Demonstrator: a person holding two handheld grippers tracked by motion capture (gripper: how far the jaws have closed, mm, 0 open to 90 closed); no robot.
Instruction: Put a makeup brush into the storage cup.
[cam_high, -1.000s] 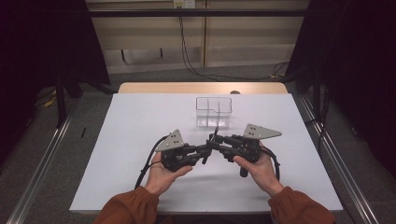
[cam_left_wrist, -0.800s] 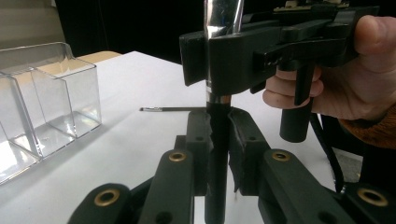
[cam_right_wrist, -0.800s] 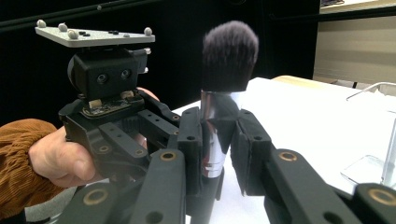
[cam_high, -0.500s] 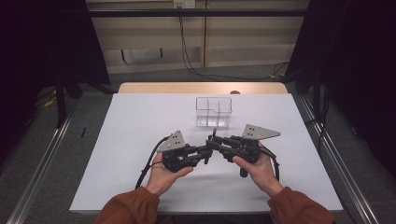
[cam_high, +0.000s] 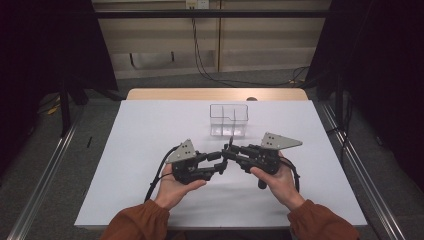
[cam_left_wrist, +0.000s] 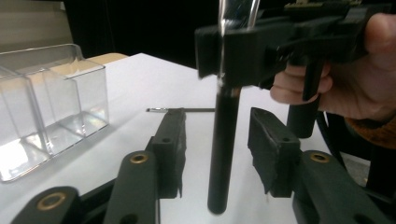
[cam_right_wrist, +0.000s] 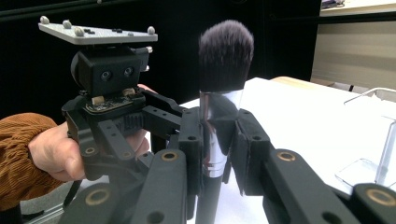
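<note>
we have the makeup brush (cam_right_wrist: 219, 116) upright, right gripper (cam_right_wrist: 219, 154) clamped on its silver ferrule. left gripper (cam_left_wrist: 219, 154) jaws have just been opening, pads clear of the black handle between them. we back left straight off, no knock, then carry to the clear organizer (cam_high: 229, 120) beyond.

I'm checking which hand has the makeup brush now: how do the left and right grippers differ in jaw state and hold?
The right gripper is shut on the makeup brush, pads clamping its silver ferrule; the left gripper has just been opening, and its pads stand clear of the black handle between them. The right gripper grips high on the brush; the left flanks the lower handle. Both meet over the white table, each in a hand.
</note>
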